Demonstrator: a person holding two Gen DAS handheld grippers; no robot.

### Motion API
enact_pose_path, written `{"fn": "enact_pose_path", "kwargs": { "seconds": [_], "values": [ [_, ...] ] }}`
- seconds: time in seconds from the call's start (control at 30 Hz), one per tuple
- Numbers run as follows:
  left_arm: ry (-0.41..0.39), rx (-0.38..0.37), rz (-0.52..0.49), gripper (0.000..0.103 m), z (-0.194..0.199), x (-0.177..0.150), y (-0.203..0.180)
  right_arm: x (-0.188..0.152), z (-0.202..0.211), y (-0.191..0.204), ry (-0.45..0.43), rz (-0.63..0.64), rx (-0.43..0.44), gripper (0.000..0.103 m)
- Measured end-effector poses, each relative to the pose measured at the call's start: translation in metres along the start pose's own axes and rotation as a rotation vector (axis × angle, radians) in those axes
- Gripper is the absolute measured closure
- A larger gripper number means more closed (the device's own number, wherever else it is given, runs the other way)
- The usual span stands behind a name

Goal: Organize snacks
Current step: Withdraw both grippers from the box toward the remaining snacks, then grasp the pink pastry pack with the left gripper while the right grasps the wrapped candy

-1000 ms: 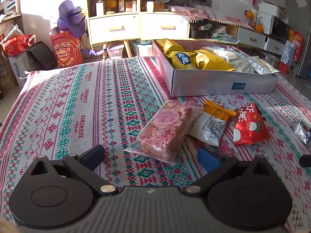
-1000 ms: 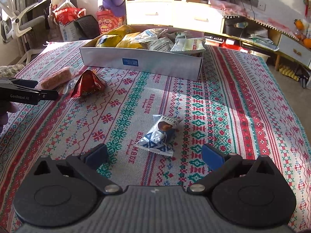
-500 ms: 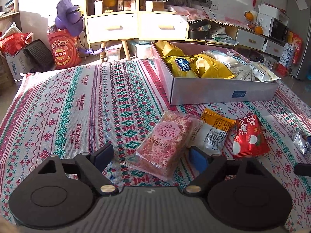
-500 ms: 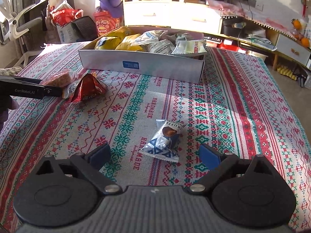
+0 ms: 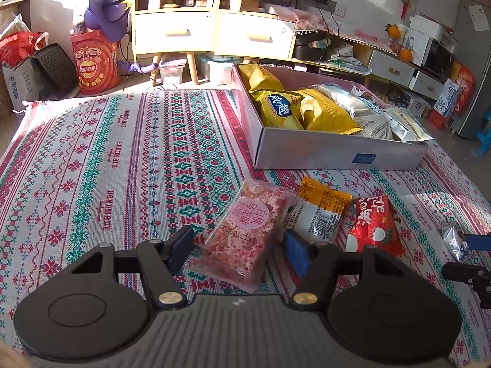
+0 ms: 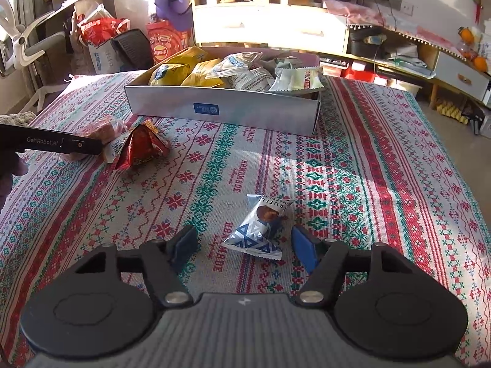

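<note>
Now both tools are seen closing, each narrower than it was a second ago, when the jaws stood at their widest. In the left wrist view, the left tool (image 5: 237, 250) has been brought in around the pink rice-crisp packet (image 5: 247, 236), which lies at the lower centre of the frame on the patterned cloth (image 5: 122, 159); the pads flank the packet's near end but are not yet seen pressing on it, so nothing is gripped. Just to its right lie an orange-and-white packet (image 5: 322, 211) and a red packet (image 5: 374, 224). In the right wrist view, the right tool (image 6: 244, 245) is set either side of the blue-and-white truffle wrapper (image 6: 257, 230) at the lower centre, with clear gaps on both sides; it too is ungripped. The grey box (image 6: 221, 107), already well filled with yellow and white bags, stands at the upper centre of that frame, well apart from the wrapper. From this, two pickups are judged to be starting together, with four loose snacks left to be moved into the box. Crushing of the brittle pink packet is a risk to be watched.
</note>
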State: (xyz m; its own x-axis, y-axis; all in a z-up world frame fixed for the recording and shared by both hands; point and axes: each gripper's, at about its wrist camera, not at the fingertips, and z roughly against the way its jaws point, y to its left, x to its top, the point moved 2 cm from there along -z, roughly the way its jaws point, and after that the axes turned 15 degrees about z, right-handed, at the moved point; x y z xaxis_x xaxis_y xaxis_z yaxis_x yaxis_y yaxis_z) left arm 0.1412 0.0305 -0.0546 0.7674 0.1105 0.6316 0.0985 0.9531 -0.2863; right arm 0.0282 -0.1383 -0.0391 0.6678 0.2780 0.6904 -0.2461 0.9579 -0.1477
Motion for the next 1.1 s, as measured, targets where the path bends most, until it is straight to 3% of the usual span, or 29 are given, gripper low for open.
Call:
{"fn": "enact_pose_path", "kwargs": {
  "seconds": [0.23,0.4,0.7,0.83,1.1],
  "values": [
    [0.023,0.025,0.018,0.037,0.000,0.001,-0.005,0.001,0.000,-0.002,-0.001,-0.016,-0.004,0.049],
    [0.044,0.037,0.026,0.048,0.000,0.000,-0.011,0.003,0.000,-0.004,0.003,-0.016,-0.004,0.053],
    [0.066,0.056,0.038,0.062,0.001,-0.002,-0.018,0.006,0.000,-0.003,0.006,-0.002,0.000,0.069],
    [0.065,0.061,0.053,0.064,0.003,-0.002,-0.019,0.008,-0.001,-0.003,0.011,-0.002,0.012,0.080],
    [0.065,0.063,0.048,0.064,0.008,-0.002,-0.027,0.015,-0.003,-0.004,0.039,0.001,0.013,0.082]
  ]
}}
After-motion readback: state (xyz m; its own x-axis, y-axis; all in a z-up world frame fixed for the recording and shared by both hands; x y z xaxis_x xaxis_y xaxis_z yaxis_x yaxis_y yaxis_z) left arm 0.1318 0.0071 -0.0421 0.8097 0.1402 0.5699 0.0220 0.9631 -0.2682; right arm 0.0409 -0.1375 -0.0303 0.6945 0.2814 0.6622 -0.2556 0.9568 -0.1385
